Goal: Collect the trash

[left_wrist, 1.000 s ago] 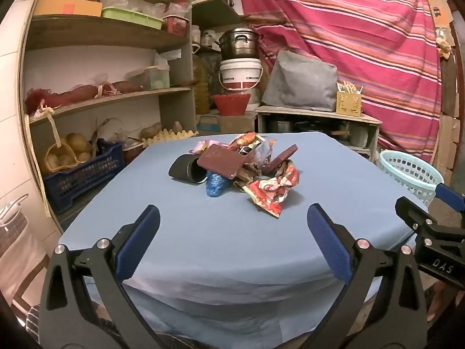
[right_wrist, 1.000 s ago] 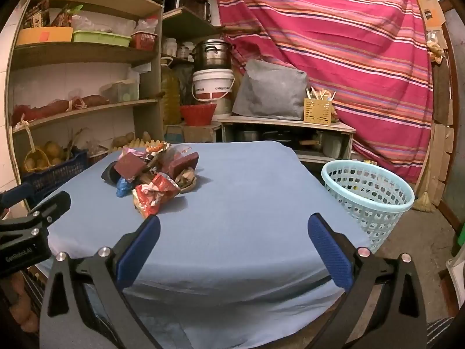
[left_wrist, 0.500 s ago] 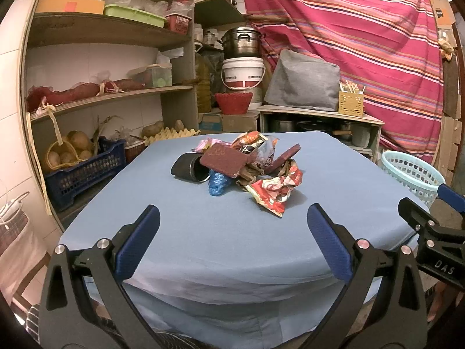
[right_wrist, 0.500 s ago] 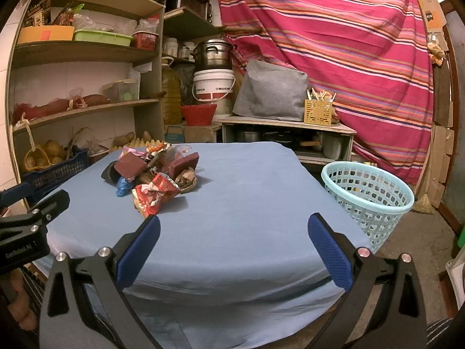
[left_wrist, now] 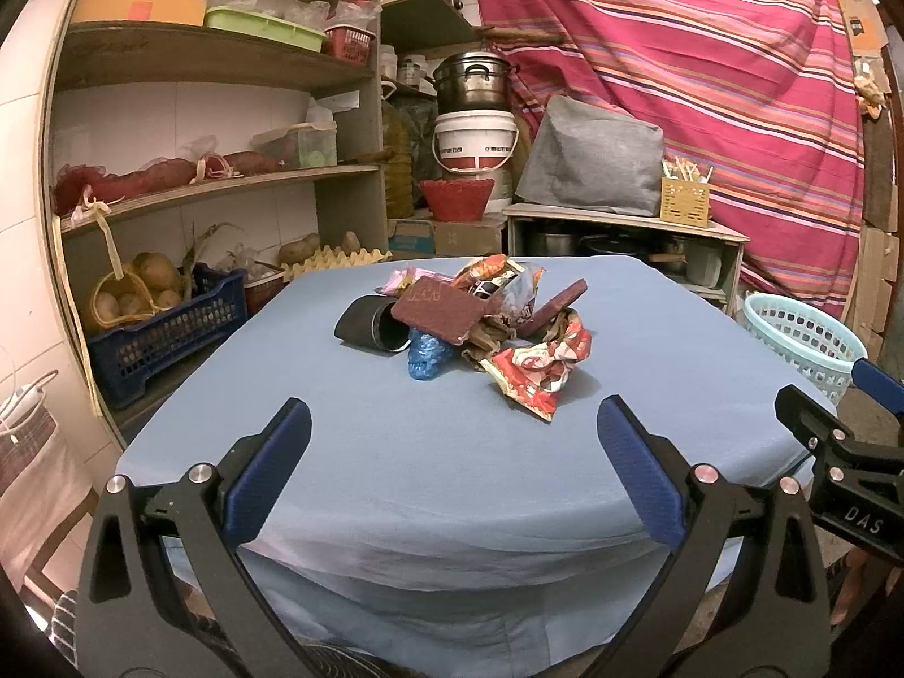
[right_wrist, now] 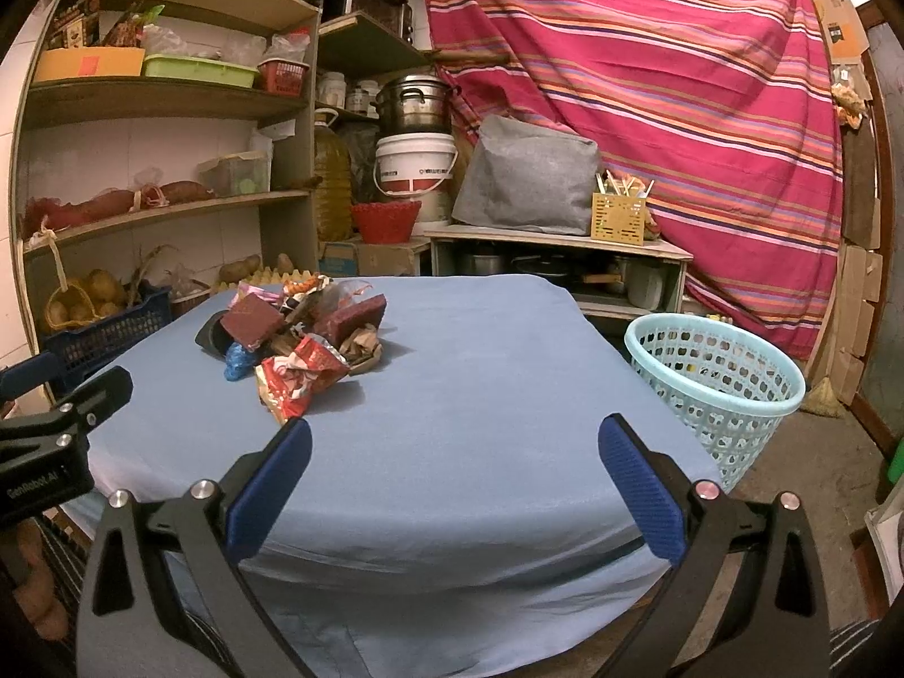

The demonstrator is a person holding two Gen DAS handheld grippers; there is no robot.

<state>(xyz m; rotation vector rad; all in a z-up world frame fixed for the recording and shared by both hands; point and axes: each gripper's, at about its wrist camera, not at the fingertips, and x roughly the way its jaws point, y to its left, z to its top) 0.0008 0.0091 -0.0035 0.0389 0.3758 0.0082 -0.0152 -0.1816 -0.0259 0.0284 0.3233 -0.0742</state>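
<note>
Blue-clothed desk (left_wrist: 395,452): trash pile (left_wrist: 480,327) lies ahead, nearer left gripper (left_wrist: 452,452); right gripper (right_wrist: 452,463) sees it forward-left. Both jaws wide, empty.

warm dim indoor light, sharp focus, strong fisheye edge warping

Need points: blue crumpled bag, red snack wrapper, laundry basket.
blue crumpled bag (left_wrist: 425,359), left wrist view, middle of bag.
red snack wrapper (left_wrist: 537,370), left wrist view, crumpled centre.
laundry basket (right_wrist: 715,395), right wrist view, front wall.
</note>
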